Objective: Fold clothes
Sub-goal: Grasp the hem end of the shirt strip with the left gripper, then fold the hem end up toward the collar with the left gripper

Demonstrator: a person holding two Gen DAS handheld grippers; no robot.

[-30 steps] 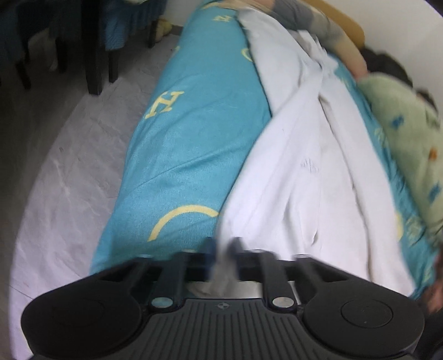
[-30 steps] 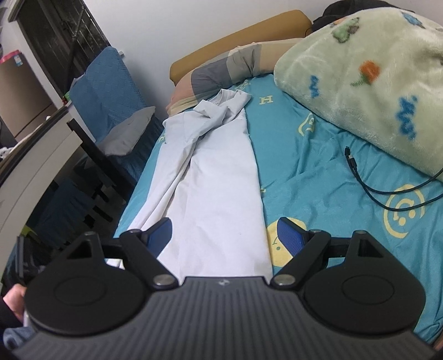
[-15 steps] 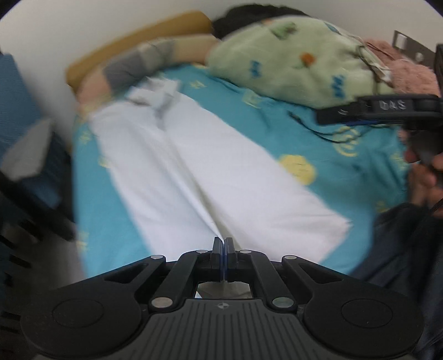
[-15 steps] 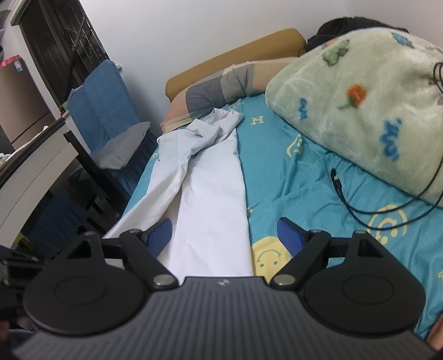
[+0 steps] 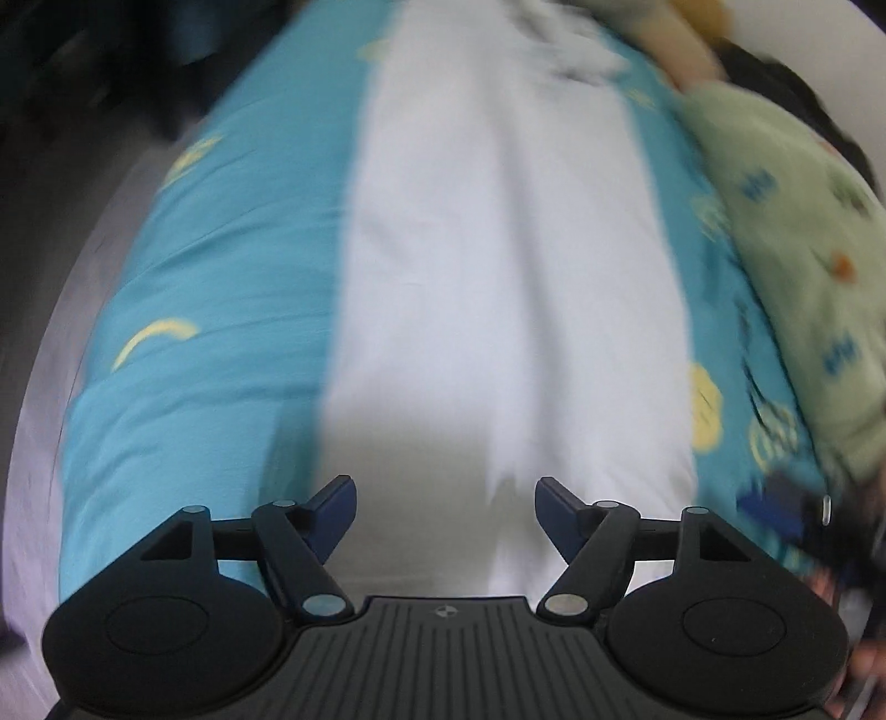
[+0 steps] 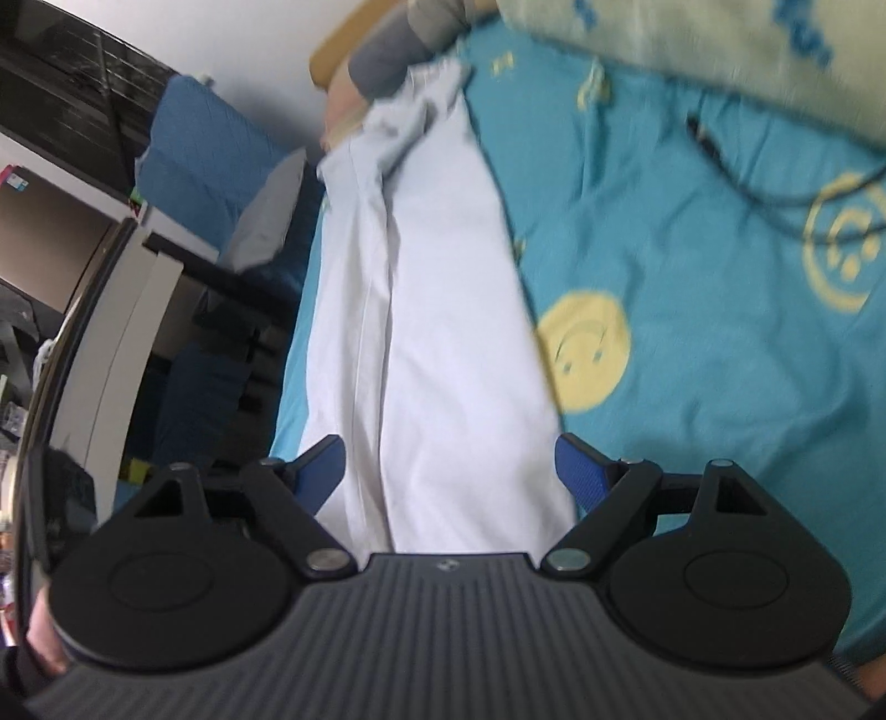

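A long white garment point(image 5: 498, 266) lies stretched lengthwise on a turquoise bed sheet point(image 5: 221, 266), its far end bunched near the pillows. It also shows in the right wrist view point(image 6: 443, 310). My left gripper point(image 5: 446, 507) is open and empty just above the garment's near end. My right gripper point(image 6: 451, 471) is open and empty, its jaws wide either side of the same near end. The left wrist view is blurred.
A green fleece blanket point(image 5: 803, 232) lies on the right of the bed. A black cable point(image 6: 764, 183) lies on the sheet point(image 6: 692, 277). A striped pillow point(image 6: 398, 50) is at the head. A blue chair point(image 6: 210, 149) and white furniture point(image 6: 127, 332) stand left of the bed.
My left gripper was shut on the garment's near end and has opened and let it go. My right gripper stayed open and moved lower and closer to the garment's near end.
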